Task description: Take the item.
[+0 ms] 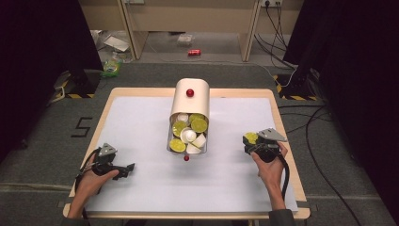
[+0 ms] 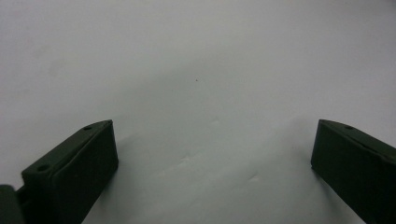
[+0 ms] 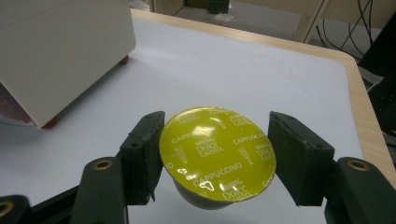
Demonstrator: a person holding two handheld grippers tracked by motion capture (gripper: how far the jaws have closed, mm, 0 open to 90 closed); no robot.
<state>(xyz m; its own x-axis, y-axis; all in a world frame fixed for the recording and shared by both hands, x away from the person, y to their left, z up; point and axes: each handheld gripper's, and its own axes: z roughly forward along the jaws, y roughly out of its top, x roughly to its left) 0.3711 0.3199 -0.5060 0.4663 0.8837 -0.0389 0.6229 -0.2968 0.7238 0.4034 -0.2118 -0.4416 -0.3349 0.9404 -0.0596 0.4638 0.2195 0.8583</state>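
Note:
My right gripper [image 3: 215, 154] is shut on a coffee capsule [image 3: 217, 151] with a yellow-green foil lid that faces up. Its two pads sit against opposite sides of the lid, just above the white mat. In the high view this gripper [image 1: 252, 140] and its capsule [image 1: 251, 136] are near the table's right edge. My left gripper [image 1: 128, 168] rests low at the front left with its jaws open and bare mat between them [image 2: 215, 154]. A cream box [image 1: 190, 101] lies mid-table, and its pulled-out drawer [image 1: 170, 141] holds several green-lidded and white capsules.
A red knob [image 1: 189, 92] sits on top of the box and a small red knob [image 1: 186, 158] on the drawer's front. The box's side [image 3: 60, 51] rises to the left of my right gripper. The wooden table rim [image 1: 282, 127] runs close on the right. Cables [image 1: 320, 141] trail on the floor.

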